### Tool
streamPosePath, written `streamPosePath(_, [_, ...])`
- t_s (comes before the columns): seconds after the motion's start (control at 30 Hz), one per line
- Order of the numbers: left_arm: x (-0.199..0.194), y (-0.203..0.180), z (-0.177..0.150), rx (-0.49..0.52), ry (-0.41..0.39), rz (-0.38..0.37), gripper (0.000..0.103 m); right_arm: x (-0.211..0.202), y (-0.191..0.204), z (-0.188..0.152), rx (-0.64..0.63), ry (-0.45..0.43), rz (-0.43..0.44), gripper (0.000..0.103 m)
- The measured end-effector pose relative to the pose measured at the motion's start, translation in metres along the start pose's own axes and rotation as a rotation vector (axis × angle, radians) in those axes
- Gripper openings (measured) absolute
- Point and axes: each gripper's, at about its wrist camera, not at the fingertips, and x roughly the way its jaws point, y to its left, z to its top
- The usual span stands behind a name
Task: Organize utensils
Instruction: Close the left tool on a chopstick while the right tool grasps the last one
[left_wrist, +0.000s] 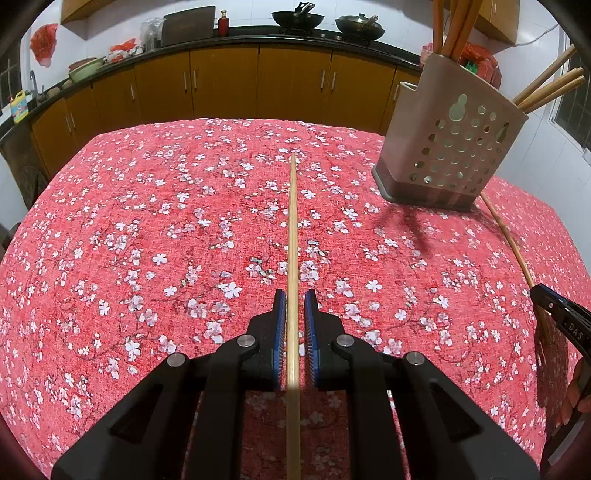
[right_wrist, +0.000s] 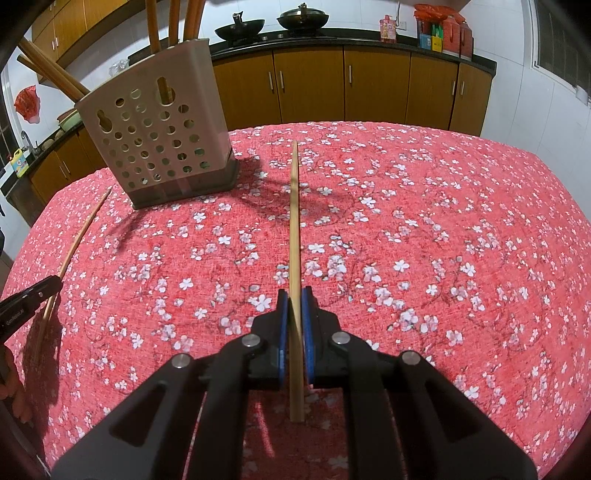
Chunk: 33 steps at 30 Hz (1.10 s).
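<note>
A pale wooden chopstick (left_wrist: 293, 221) runs straight ahead between the blue pads of my left gripper (left_wrist: 294, 295), which is shut on it; its tip hangs over the red flowered tablecloth (left_wrist: 147, 221). My right gripper (right_wrist: 294, 295) is shut on a second chopstick (right_wrist: 294, 221), which also points forward. A beige perforated utensil holder (left_wrist: 450, 147) (right_wrist: 159, 136) stands between the two, with several wooden sticks in it. Each view shows the other gripper at its edge: the right gripper (left_wrist: 546, 299) with its chopstick (left_wrist: 506, 232), the left gripper (right_wrist: 48, 288) with its chopstick (right_wrist: 81, 232).
The cloth-covered table ends at a far edge (right_wrist: 369, 127). Behind it runs a row of brown cabinets (left_wrist: 258, 85) under a dark counter with two woks (left_wrist: 295, 16). A hand (left_wrist: 580, 391) shows at the right edge of the left wrist view.
</note>
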Motion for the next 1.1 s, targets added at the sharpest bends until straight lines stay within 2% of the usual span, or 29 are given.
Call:
streamPosePath(0.9, [-0.0068, -0.0034, -0.0049, 0.013, 0.004, 0.000, 0.012, -0.0021, -0.0002, -0.0017, -0.001, 0.000, -0.001, 0.010])
streamPosePath(1.1, [-0.0072, 0.0024, -0.0046, -0.017, 0.003, -0.022, 0.008, -0.0034, -0.0012, -0.0026, 0.010, -0.001, 0.006, 0.009])
